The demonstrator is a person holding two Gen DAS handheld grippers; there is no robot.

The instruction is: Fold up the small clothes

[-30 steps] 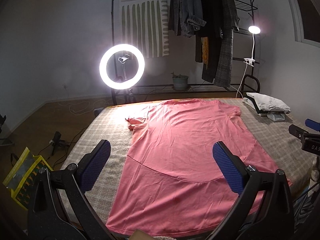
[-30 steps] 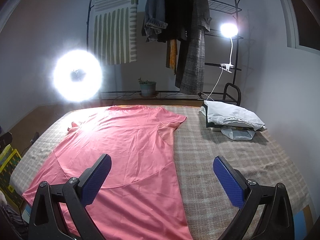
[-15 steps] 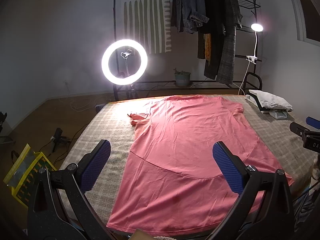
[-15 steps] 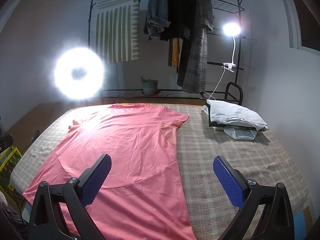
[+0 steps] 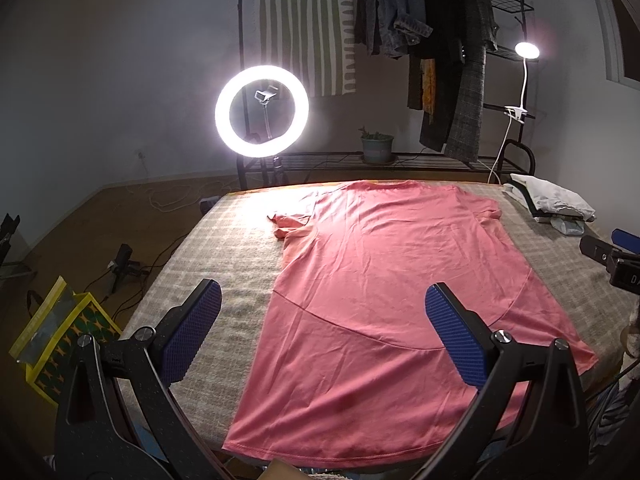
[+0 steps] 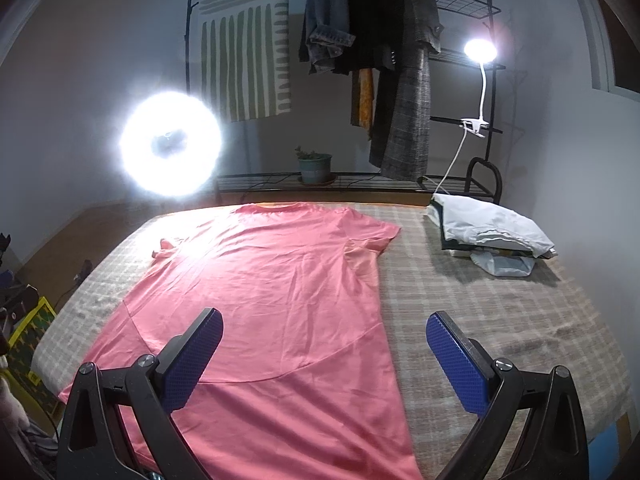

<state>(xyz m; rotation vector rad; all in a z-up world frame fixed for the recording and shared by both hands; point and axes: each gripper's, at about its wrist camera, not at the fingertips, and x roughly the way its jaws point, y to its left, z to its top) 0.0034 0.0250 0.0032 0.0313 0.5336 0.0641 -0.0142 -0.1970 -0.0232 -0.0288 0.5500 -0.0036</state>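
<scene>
On the plaid-covered bed [image 5: 240, 240], the pink T-shirt [image 5: 392, 280] lies flat, collar far, hem near; your left gripper [image 5: 322, 330] and right gripper [image 6: 324, 354] both hover above it, jaws spread, holding nothing. The far-left sleeve [image 5: 290, 226] is crumpled; fold now and you will likely trap that bunch. Pinching thin fabic may also snag the bedcover beneath.

Both views tilted up slightly; pink shirt [image 5: 384, 280] sits lower in frame.
</scene>
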